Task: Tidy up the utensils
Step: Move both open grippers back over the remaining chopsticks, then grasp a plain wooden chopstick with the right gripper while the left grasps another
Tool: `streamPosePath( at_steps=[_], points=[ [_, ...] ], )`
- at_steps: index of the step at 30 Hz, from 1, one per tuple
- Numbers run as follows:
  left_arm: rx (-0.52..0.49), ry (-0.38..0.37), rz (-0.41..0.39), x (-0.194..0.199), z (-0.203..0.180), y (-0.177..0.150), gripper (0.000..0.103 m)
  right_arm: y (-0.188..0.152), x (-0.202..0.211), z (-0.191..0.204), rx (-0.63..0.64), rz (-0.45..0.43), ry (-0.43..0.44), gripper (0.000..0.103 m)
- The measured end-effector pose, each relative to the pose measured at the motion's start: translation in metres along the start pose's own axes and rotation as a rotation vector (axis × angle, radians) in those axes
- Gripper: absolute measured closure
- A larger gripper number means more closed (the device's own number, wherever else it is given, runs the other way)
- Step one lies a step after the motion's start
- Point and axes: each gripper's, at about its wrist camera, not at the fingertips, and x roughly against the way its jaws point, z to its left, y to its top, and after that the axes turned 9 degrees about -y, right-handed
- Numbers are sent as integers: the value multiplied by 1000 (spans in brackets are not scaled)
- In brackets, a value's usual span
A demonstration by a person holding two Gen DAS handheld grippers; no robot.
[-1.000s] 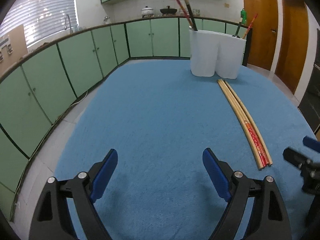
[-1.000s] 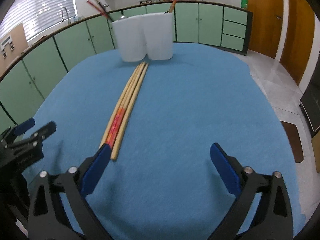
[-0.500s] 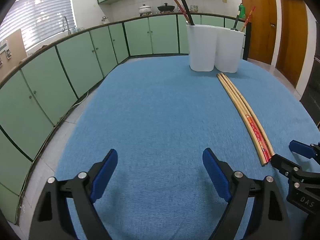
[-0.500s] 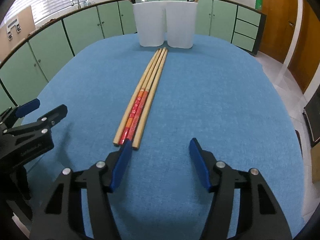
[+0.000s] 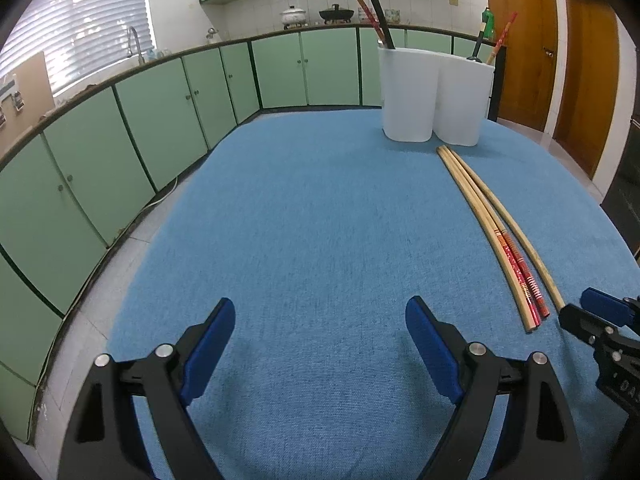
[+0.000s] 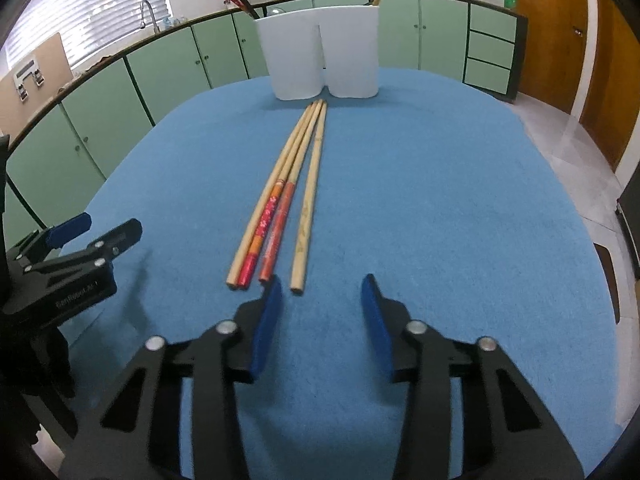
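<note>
Plainly, four chopsticks (image 6: 282, 204) lay together on the cloth (image 6: 440, 200) before the holder (image 6: 320, 60). Light, stiff, prone to roll; best pinched mid-shaft. Right gripper (image 6: 320, 300) half-spread, empty; left gripper (image 5: 320, 344) wide, empty.

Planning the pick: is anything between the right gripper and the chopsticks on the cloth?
Nothing visible. The right gripper is open just short of the near ends of the chopsticks, with only bare blue cloth between. The left gripper sits off to the side.
</note>
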Motion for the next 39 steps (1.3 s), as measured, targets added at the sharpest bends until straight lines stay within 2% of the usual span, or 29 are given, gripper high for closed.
streamPosePath(
  at_steps=[3, 5, 8, 11, 14, 21, 24, 31, 39],
  points=[
    [-6, 2, 4, -1, -2, 0, 18, 2, -2, 3, 6, 0, 1, 72],
    [-6, -4, 7, -1, -3, 0, 18, 3, -4, 7, 21, 1, -13, 84],
    [-12, -11, 15, -3, -7, 0, 18, 4, -5, 8, 27, 3, -4, 97],
    [-11, -31, 26, -5, -12, 0, 18, 3, -3, 4, 18, -1, 0, 97],
    [-17, -57, 28, -4, -20, -1, 18, 2, 0, -8, 0, -14, -40, 97],
    [-25, -186, 30, -2, -50, -4, 18, 3, -4, -51, -92, -7, -107, 97],
    [-49, -210, 41, -4, -64, -3, 18, 3, -6, -57, -101, -2, -106, 97],
    [-91, -195, 78, -13, -81, -3, 18, 1, -7, -60, -109, -3, -94, 97],
    [-53, -185, 95, -21, -76, 1, 16, 0, -6, -59, -115, -3, -87, 97]
  ],
)
